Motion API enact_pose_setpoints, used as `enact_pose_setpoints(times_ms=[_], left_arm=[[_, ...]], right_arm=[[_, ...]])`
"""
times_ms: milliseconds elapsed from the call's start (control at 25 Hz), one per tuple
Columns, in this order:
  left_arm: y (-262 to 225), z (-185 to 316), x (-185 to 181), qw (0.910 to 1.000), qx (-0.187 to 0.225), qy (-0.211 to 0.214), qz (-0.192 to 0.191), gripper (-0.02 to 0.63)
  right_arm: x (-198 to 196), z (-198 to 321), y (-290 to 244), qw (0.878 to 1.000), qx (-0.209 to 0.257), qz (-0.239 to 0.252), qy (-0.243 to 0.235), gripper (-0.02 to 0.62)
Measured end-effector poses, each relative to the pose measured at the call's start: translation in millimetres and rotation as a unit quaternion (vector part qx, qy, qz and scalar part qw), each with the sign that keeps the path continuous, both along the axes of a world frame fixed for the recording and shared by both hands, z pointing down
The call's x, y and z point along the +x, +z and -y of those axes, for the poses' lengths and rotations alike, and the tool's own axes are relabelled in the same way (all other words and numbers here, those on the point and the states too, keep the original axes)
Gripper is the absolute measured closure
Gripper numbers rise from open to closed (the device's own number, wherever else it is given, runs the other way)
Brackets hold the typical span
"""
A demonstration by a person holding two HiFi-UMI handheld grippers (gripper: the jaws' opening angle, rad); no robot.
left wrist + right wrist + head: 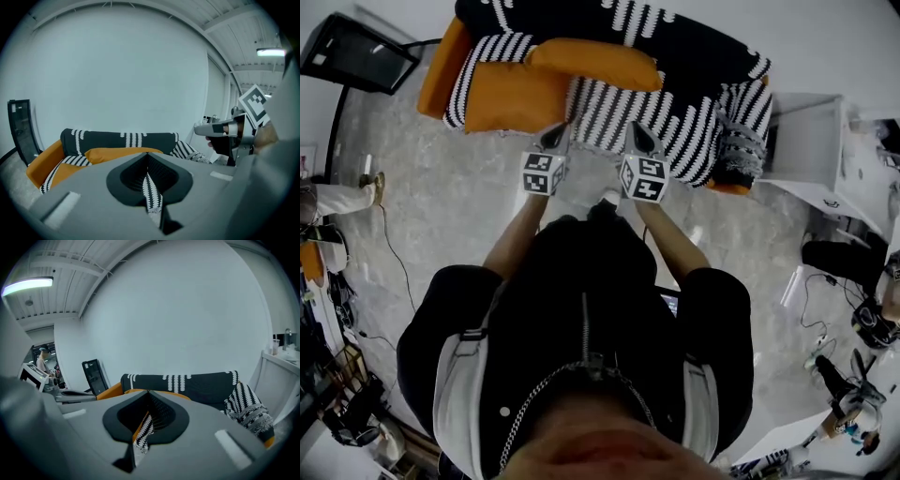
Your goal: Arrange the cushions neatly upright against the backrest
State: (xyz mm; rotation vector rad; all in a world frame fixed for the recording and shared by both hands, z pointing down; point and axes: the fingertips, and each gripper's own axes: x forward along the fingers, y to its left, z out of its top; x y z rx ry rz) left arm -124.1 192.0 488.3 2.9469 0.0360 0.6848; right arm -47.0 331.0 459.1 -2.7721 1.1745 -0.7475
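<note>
Step judged: striped cushion point(614, 112) to be stood up | left hand-held gripper point(555, 138) and right hand-held gripper point(639, 139) are each clenched on its front edge | cushion lies on sofa seat, short of backrest point(694, 47) | both corners should be lifted evenly, then leaned back.

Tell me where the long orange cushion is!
Head view: the long orange cushion lies across the middle of the sofa, by the backrest, beside a square orange cushion and just beyond the striped cushion.
</note>
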Motion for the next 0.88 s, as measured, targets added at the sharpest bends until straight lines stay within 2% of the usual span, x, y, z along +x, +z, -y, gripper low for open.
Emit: enact_pose_setpoints(times_ms=[240,480,880], left_arm=[[-1.4,6.9,23.6,1.0000,0.005,-0.007,0.003,0.595],[7.3,40.7,42.7,0.9997,0.000,-0.021,0.010,0.595],[29.8,99.9,127.1,0.9997,-0.013,-0.001,0.020,0.595]], right_arm=[[30.0,-6.6,15.0,1.000,-0.006,0.020,0.006,0.592],[53.5,12.4,15.2,1.000,-0.008,0.020,0.001,0.592],[141.3,68.0,22.4,0.999,-0.023,0.022,0.021,0.592]])
